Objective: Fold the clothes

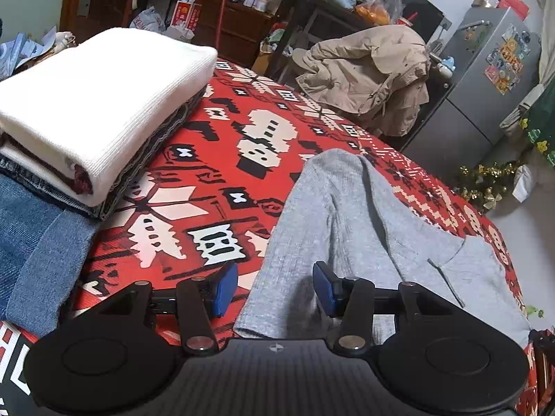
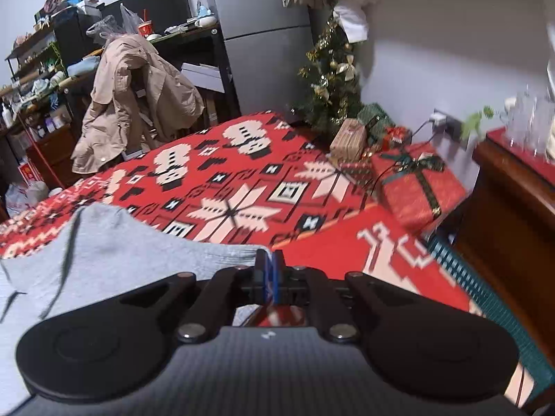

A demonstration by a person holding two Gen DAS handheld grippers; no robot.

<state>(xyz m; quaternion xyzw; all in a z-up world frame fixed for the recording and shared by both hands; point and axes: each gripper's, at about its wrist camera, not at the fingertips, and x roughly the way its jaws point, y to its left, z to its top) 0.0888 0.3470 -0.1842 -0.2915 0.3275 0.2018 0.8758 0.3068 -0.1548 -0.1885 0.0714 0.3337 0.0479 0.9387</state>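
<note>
Left wrist view showed the left gripper hanging about half open over the near edge of a gray shirt, with nothing pinched between its blue pads. The gray shirt lay spread on a red blanket with white and black shapes on it. Farther left on the blanket sat a pile of folded clothes, with a white folded cloth on top and blue jeans beside it. A tan coat hung over a chair behind the blanket. Right wrist view showed the right gripper closed all the way, its tips meeting right at the corner of the gray shirt; it looked like it was pinching that corner, but the picture was blurry there. A wrapped red present sat past the blanket, near a small Christmas tree.
</note>
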